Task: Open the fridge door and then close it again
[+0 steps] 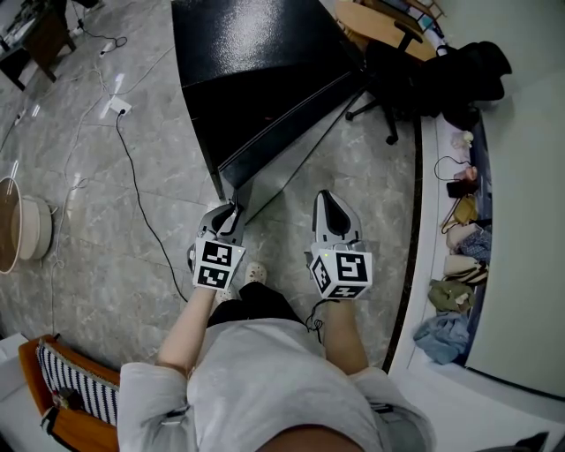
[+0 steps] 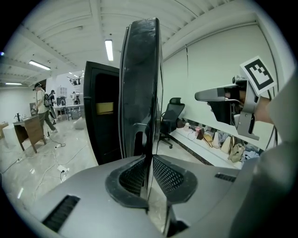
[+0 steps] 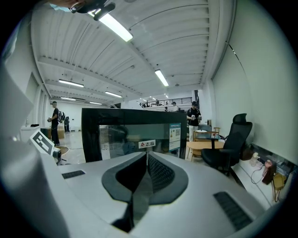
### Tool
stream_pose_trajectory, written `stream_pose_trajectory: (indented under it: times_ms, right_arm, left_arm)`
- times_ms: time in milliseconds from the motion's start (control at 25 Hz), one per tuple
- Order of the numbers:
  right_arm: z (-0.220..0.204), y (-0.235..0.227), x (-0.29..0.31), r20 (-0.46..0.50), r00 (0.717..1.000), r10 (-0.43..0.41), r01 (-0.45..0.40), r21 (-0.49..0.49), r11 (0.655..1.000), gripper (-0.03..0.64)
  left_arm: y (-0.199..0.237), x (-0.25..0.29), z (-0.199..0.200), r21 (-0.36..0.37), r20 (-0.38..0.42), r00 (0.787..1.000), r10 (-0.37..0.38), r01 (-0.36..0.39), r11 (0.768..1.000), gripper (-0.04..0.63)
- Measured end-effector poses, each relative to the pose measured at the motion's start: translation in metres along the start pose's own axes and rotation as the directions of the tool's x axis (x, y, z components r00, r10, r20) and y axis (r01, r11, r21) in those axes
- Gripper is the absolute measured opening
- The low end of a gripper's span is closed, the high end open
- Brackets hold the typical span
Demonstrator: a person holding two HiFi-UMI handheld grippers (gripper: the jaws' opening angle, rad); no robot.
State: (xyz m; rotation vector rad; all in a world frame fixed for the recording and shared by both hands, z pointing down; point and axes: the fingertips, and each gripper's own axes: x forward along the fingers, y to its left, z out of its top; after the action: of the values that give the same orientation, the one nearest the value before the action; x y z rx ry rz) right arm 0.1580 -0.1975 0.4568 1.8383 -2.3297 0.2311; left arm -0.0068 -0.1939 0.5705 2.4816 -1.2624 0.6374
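Note:
A black fridge (image 1: 256, 53) stands ahead of me, its glass-fronted door (image 1: 291, 119) swung out towards me. My left gripper (image 1: 231, 212) is at the door's free edge. In the left gripper view the dark, upright door edge (image 2: 139, 83) runs between the two pads, and the left gripper (image 2: 150, 162) is shut on it. My right gripper (image 1: 328, 201) hangs free to the right of the door. In the right gripper view its pads meet with nothing between them (image 3: 146, 155), and it faces the door's glass front (image 3: 135, 135).
A black office chair (image 1: 397, 79) and a wooden desk (image 1: 380, 22) stand right of the fridge. A low white ledge (image 1: 424, 212) with bags and clothes runs along the right wall. Cables (image 1: 132, 177) trail over the tiled floor at left. People (image 2: 42, 104) walk far back.

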Motion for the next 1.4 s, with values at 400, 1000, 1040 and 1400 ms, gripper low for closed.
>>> stream_pose_trajectory:
  times_ms: [400, 1000, 1040, 1400]
  right_arm:
    - [0.005, -0.001, 0.01, 0.004, 1.0, 0.014, -0.014, -0.007, 1.0, 0.025]
    - [0.009, -0.009, 0.035, -0.006, 1.0, 0.026, -0.026, -0.016, 1.0, 0.025]
    - [0.009, -0.009, 0.037, -0.007, 1.0, 0.026, -0.027, -0.017, 1.0, 0.025]
    - [0.009, -0.013, 0.048, -0.013, 0.999, 0.031, -0.031, -0.02, 0.999, 0.026]
  left_arm:
    - [0.038, 0.008, 0.007, -0.028, -0.009, 0.999, 0.053, -0.053, 0.998, 0.057]
    - [0.107, 0.032, 0.023, -0.044, -0.027, 0.993, 0.113, -0.114, 0.992, 0.074]
    - [0.111, 0.034, 0.024, -0.044, -0.028, 0.993, 0.115, -0.116, 0.992, 0.075]
    - [0.133, 0.044, 0.031, -0.044, -0.036, 0.991, 0.132, -0.134, 0.99, 0.078]
